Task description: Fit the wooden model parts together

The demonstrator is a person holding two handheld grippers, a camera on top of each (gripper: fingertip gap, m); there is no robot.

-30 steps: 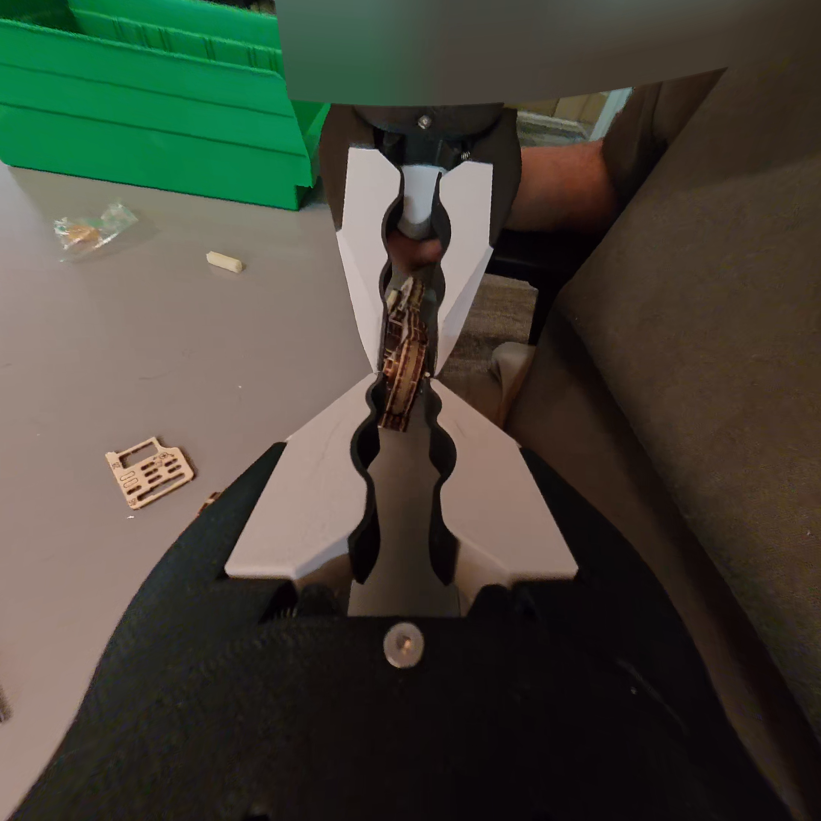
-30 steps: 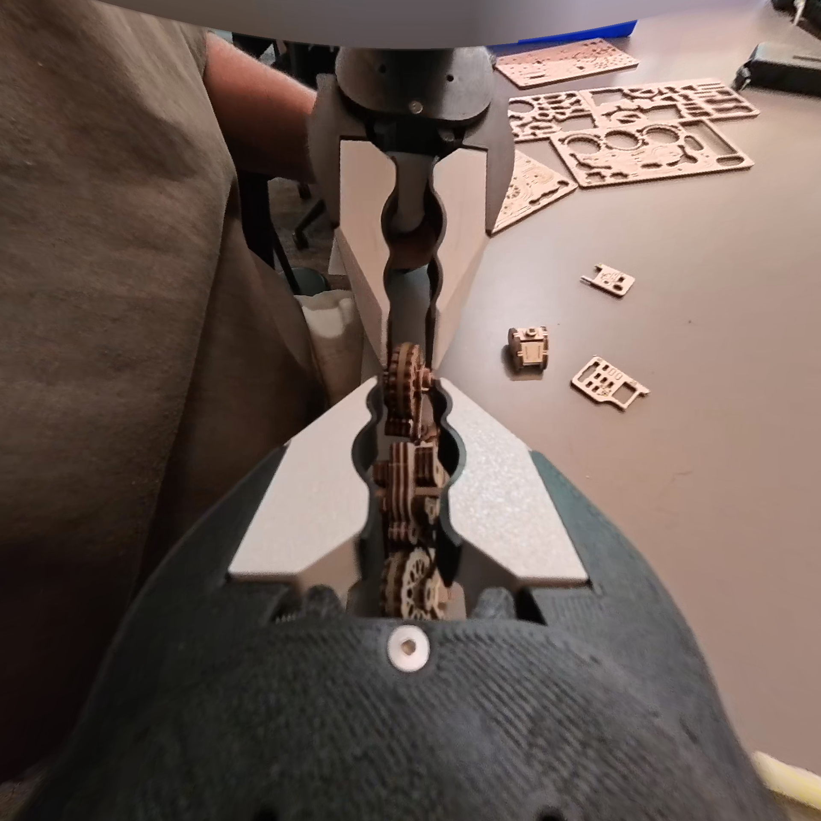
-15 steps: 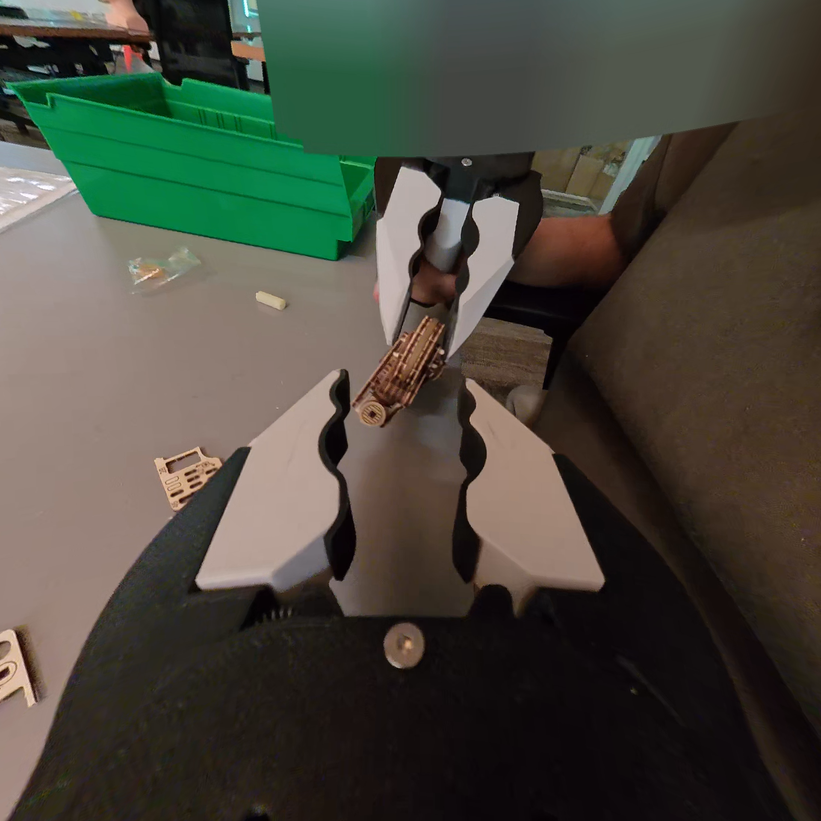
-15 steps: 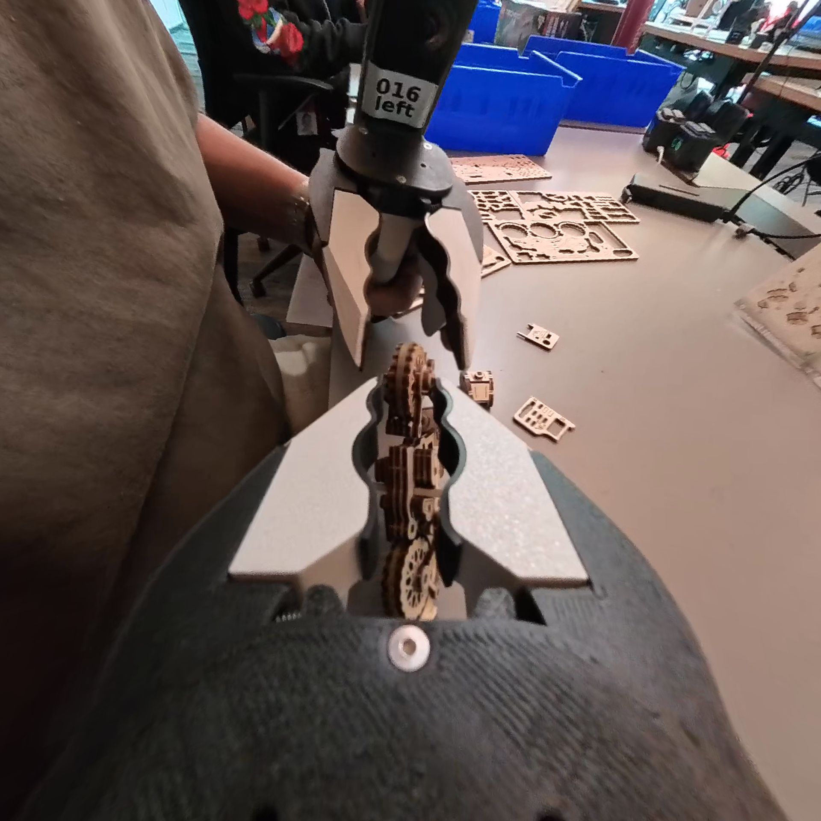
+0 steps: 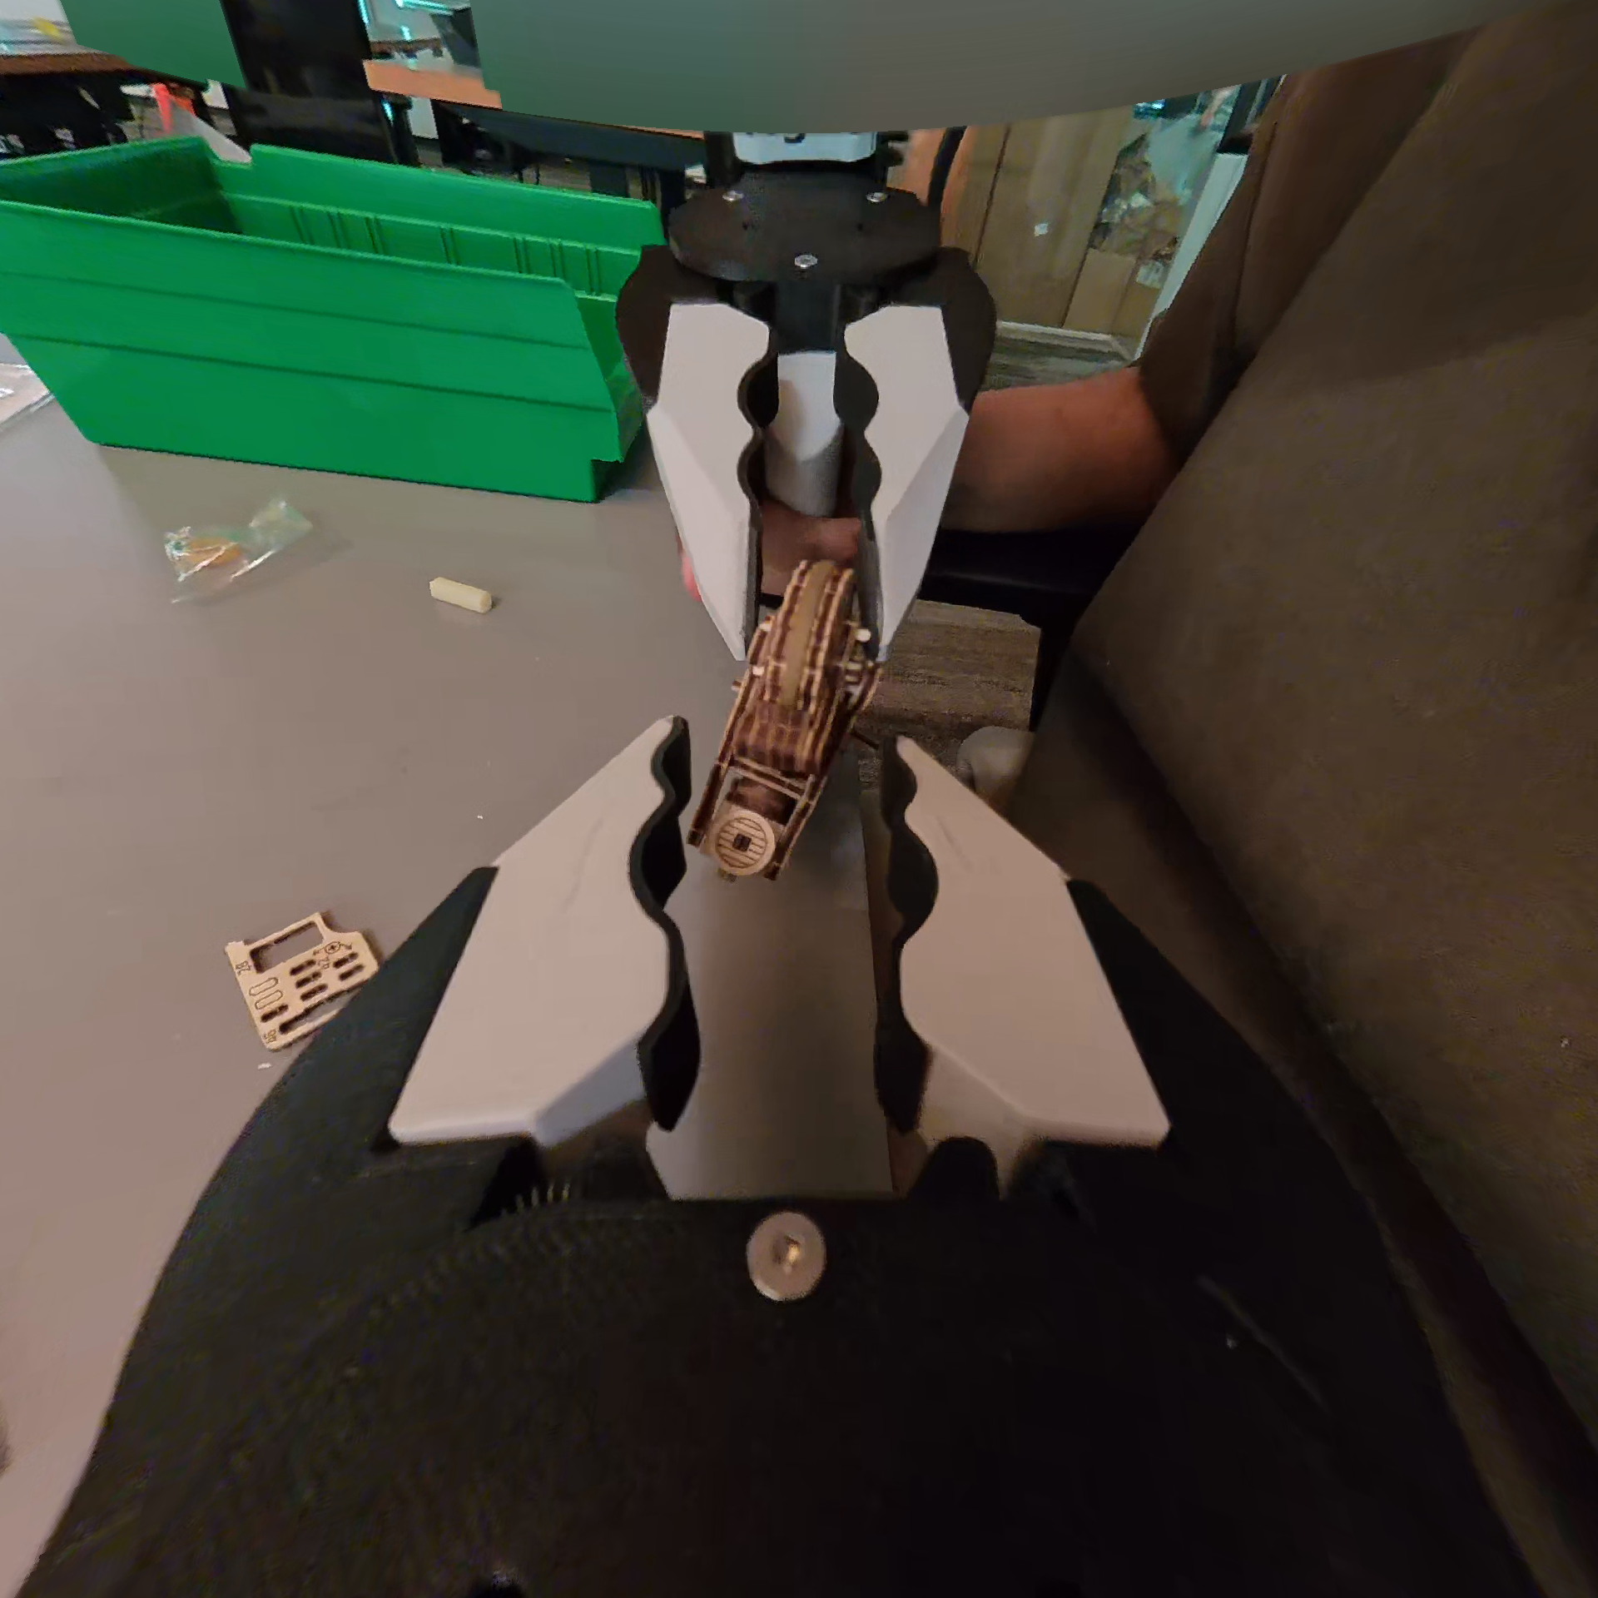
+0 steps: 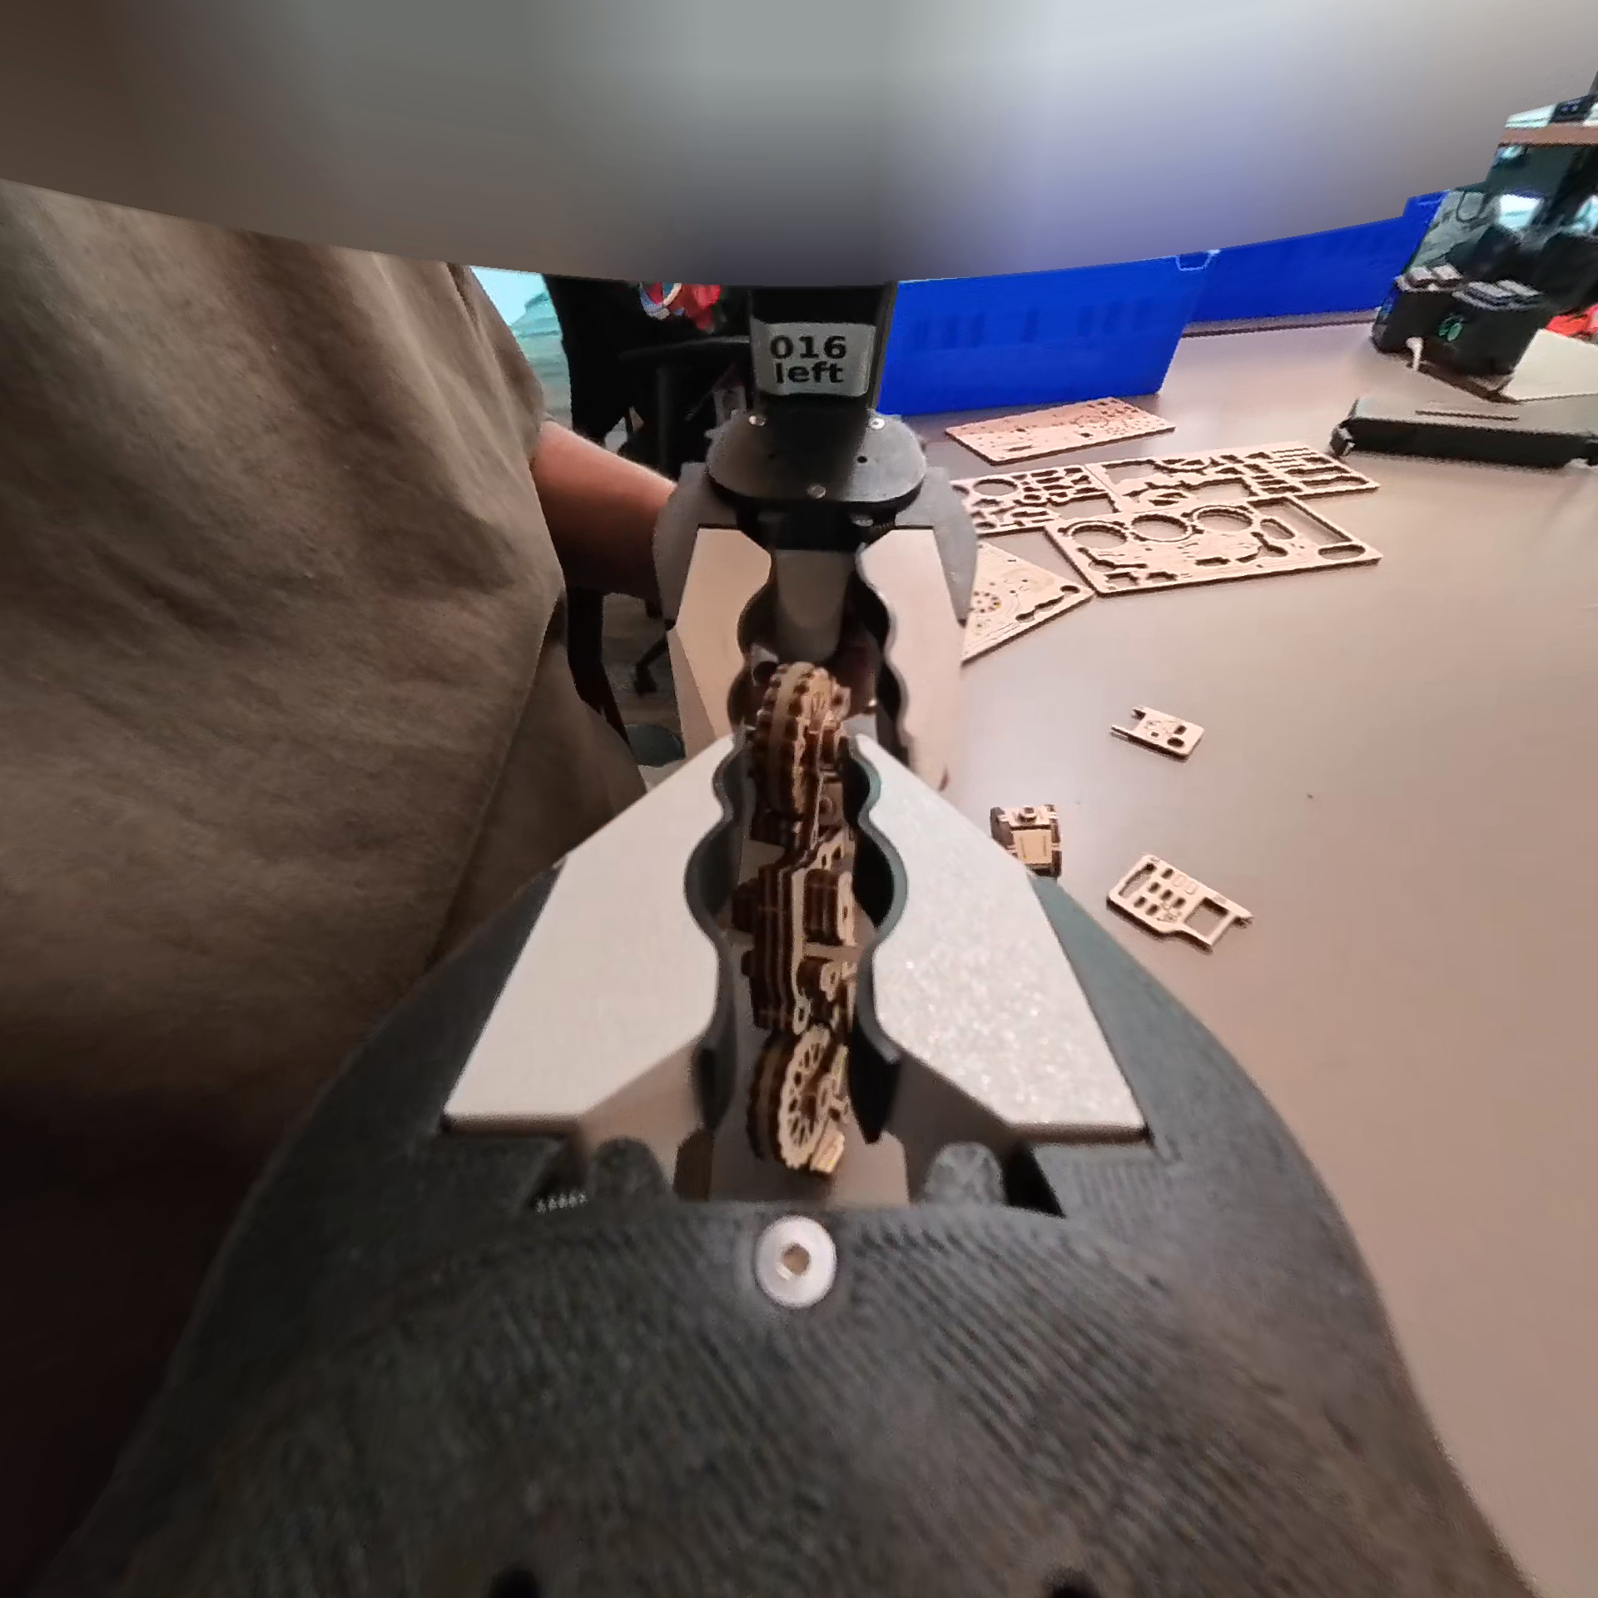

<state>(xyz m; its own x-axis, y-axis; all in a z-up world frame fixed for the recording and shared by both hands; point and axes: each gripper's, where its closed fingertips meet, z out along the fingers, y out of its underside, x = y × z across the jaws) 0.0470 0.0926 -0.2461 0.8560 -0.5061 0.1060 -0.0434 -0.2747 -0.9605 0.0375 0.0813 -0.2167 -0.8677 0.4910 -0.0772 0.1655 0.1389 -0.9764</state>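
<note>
A wooden model point(image 6: 800, 908) of stacked gears and wheels sits lengthwise between the fingers of my right gripper point(image 6: 804, 744), which is shut on it. In the left wrist view the model point(image 5: 778, 761) hangs tilted from the right gripper point(image 5: 808, 648), its round end towards the camera. My left gripper point(image 5: 787, 752) is open, with its jaws on either side of the model's free end and not touching it. The left gripper's fingers point(image 6: 930, 640) show just beyond the model in the right wrist view. Both grippers are held above the table edge, close to a person's torso.
On the grey table point(image 5: 259, 778) lie a flat slotted wooden part point(image 5: 298, 977), a small pale peg point(image 5: 461, 595), a plastic bag point(image 5: 225, 545) and a green bin point(image 5: 303, 346). The right wrist view shows punched wooden sheets point(image 6: 1211, 536), a small sub-assembly point(image 6: 1027, 834), two flat parts point(image 6: 1176, 899) and a blue bin point(image 6: 1038, 337). The grippers are tip to tip, or close to it.
My left gripper was shut on the model's far end; it has opened and drawn back. The model stays in my right gripper and both grippers have risen and tilted.
</note>
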